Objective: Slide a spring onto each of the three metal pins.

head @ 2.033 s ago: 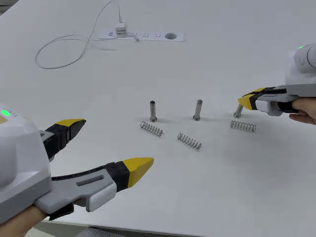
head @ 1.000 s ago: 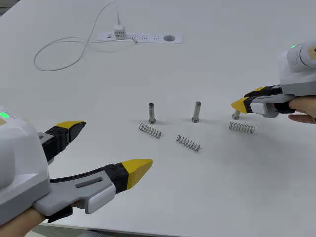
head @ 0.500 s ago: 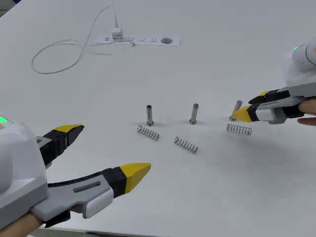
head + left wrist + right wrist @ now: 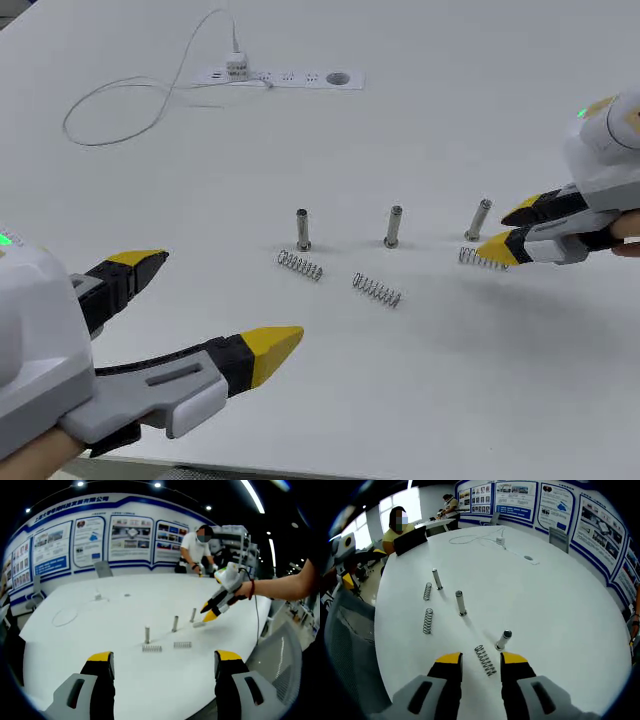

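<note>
Three metal pins stand in a row on the white table: left (image 4: 302, 229), middle (image 4: 393, 226), right (image 4: 479, 219). A spring lies in front of each: left (image 4: 300, 265), middle (image 4: 377, 290), right (image 4: 477, 259). My right gripper (image 4: 506, 231) is open and low over the right spring (image 4: 485, 660), which lies between its yellow tips, just short of the right pin (image 4: 503, 640). My left gripper (image 4: 215, 300) hangs wide open near the table's front edge, well short of the parts and holding nothing. In the left gripper view the right gripper (image 4: 212, 612) reaches in beside the pins.
A white power strip (image 4: 285, 77) and a looped white cable (image 4: 120, 100) lie at the far side of the table. A grey chair (image 4: 350, 645) stands off the table's edge. People sit or stand in the background.
My right gripper has dropped from in front of the right pin down to the right spring, tips now on either side of it. The left gripper has barely shifted. Pins and springs are where they were.
</note>
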The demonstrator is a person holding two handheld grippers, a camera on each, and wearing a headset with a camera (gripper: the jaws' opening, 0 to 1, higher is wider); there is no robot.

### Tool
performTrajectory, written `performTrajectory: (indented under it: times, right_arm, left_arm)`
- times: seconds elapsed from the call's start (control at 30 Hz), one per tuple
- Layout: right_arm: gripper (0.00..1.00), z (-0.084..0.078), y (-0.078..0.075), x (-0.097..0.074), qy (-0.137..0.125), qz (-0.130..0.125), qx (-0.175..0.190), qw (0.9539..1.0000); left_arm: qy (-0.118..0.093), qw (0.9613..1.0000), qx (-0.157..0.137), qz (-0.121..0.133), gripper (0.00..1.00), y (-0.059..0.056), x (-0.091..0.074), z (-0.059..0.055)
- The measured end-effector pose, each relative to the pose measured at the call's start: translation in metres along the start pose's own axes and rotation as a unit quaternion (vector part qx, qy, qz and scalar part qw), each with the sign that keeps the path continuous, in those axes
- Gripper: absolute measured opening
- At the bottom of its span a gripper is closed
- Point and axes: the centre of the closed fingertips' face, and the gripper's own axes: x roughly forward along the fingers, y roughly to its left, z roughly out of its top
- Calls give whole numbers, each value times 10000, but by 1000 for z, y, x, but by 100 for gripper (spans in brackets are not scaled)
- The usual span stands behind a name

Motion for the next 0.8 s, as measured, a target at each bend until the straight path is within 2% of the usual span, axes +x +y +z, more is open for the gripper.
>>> performTrajectory:
  times: [0.33, 0.8]
  right_arm:
    - [25, 0, 12, 11, 149, 111, -635, 9978]
    - [19, -5, 6, 27, 350, 1, -833, 9959]
  left_arm:
    - [-2, 10000, -33, 24, 83, 2, -1, -1]
    - [-35, 10000, -67, 28, 83, 3, -2, -2]
